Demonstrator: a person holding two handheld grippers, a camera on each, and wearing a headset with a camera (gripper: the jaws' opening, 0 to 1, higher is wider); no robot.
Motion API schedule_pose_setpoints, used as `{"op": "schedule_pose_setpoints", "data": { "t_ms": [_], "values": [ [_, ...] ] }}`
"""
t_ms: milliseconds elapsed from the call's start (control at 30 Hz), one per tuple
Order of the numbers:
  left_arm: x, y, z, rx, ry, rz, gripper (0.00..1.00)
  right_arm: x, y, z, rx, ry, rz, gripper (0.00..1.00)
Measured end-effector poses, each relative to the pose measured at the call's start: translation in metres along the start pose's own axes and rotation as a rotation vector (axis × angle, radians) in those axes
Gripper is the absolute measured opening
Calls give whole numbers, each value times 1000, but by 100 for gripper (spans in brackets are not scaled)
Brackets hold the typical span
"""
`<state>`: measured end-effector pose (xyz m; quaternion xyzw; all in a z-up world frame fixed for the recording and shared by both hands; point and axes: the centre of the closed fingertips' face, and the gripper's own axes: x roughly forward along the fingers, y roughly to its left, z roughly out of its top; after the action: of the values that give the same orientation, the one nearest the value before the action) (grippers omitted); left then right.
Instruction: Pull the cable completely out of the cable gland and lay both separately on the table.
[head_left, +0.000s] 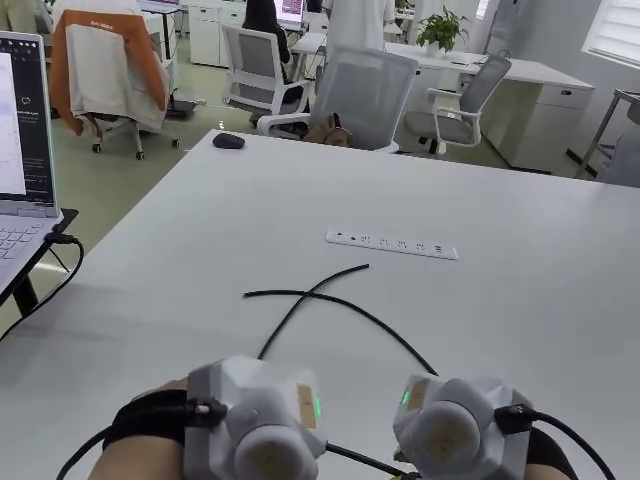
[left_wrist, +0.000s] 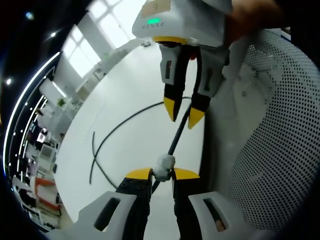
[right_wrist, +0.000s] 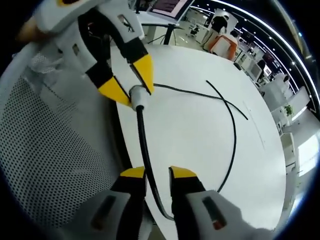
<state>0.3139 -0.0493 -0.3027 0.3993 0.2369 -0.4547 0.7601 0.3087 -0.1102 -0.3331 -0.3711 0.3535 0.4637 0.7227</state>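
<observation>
White table (head_left: 520, 330) is carrying three loose items. A black cable (head_left: 330, 300) is lying mid-table, two of its runs crossing in an X, near ends heading toward the front edge. A white power strip (head_left: 391, 244) is sitting flat just beyond the cable. A dark mouse (head_left: 229, 141) is resting near the far left corner, well apart from both.

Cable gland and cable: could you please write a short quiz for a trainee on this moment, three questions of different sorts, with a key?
1. Choose: the left gripper holds A) the cable gland, B) the mouse, C) the power strip.
2. True or false: the cable is already fully out of the cable gland.
3. Which gripper's jaws straddle the cable itself?
Key: 1 A; 2 false; 3 the right gripper.
</observation>
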Motion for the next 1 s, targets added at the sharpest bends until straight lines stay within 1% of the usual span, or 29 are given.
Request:
{"op": "schedule_pose_setpoints", "data": {
  "t_ms": [67,100,133,167,233,267,300,400,467,500,633,667,700,767,800,867,900,1000],
  "values": [
    [1,-3,2,11,-5,-9,17,0,4,6,-16,-28,15,19],
    [1,-5,4,19,-11,-16,17,-1,8,14,-29,-65,31,19],
    [1,-5,4,20,-12,-17,17,-2,9,16,-32,-74,36,17],
    [2,-6,6,29,-18,-22,17,-3,13,22,-25,-110,59,15],
    [3,-7,6,35,-22,-26,17,-4,18,26,-24,-134,92,8],
    [3,-6,6,34,-22,-24,17,-4,21,26,-32,-142,109,4],
    [3,-5,6,30,-24,-25,17,-4,19,27,-30,-143,97,3],
    [3,-5,6,24,-27,-27,17,-2,19,25,-39,-129,93,3],
    [3,-5,7,23,-28,-26,17,-2,17,23,-29,-119,86,3],
    [3,-5,6,23,-27,-23,17,-1,14,18,-17,-99,76,3],
    [2,-2,5,12,-21,-13,17,1,6,5,40,-55,57,4],
    [2,-1,4,11,-18,-11,17,1,4,2,40,-35,47,4],
    [2,0,3,8,-12,-8,17,2,2,-5,37,2,33,4],
    [2,0,1,4,-8,-7,17,2,-1,-14,43,47,16,4],
    [2,0,1,1,-6,-6,17,3,-1,-16,43,56,13,5],
    [1,1,-1,-3,1,0,17,2,-6,-27,48,108,-12,5],
    [0,2,-1,-8,3,2,17,2,-7,-30,43,124,-18,5],
    [0,2,-2,-8,5,3,17,3,-4,-29,59,122,-6,5]
  ]
}}
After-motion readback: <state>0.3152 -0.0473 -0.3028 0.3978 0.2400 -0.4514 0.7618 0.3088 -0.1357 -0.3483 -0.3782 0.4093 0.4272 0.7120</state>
